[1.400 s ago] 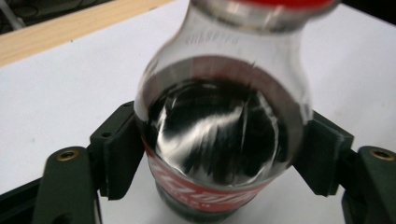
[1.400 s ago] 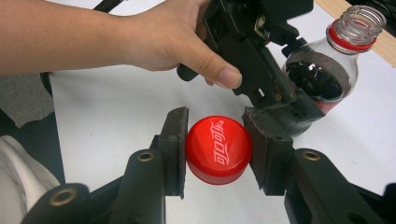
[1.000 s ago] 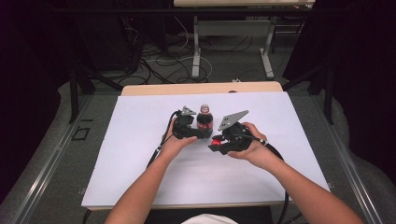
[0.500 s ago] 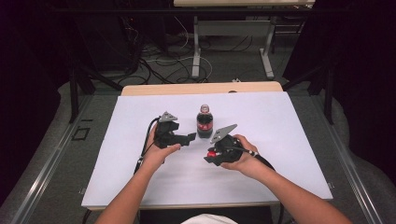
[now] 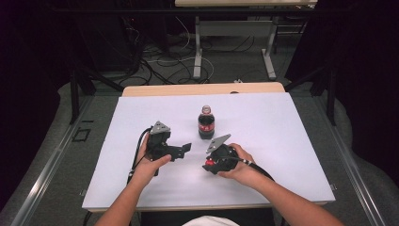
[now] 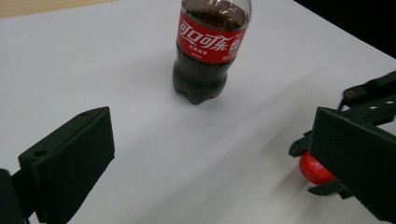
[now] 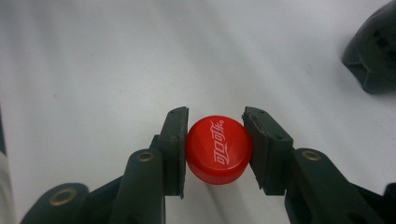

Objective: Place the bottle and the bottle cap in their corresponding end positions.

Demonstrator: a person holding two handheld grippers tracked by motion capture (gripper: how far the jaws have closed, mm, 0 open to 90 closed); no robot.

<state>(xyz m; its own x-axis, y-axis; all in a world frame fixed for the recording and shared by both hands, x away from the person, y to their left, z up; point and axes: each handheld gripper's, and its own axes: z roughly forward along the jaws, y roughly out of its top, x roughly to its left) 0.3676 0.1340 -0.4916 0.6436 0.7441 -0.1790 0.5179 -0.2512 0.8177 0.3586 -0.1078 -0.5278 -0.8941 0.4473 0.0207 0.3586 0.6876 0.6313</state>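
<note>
Bottle: a small clear plastic cola bottle (image 5: 206, 125) with dark liquid and a glossy red label is seen upright on the surface, uncapped, its lobed base shown in the left gripper view (image 6: 205, 51).
Cap: a round red plastic screw cap (image 7: 218, 149) with ribbed rim and white lettering is clamped between the pads of the right gripper (image 7: 215, 150), in front and just right of the bottle, low over the surface.
Right gripper: closed on the cap; in the high view (image 5: 217, 160) the cap is seen only as a small red spot (image 5: 209, 163).
Left gripper: matte black, blocky jaws are held wide apart with nothing between them (image 6: 205, 154); it is placed front-left of the bottle, apart from it (image 5: 181, 149).
Surface: a smooth white matte sheet (image 5: 282, 132) is laid over a pale wooden top.
Left gripper view: the cap (image 6: 314, 169) is shown partly hidden behind a jaw.
Right gripper view: the cap lettering is made legible.
</note>
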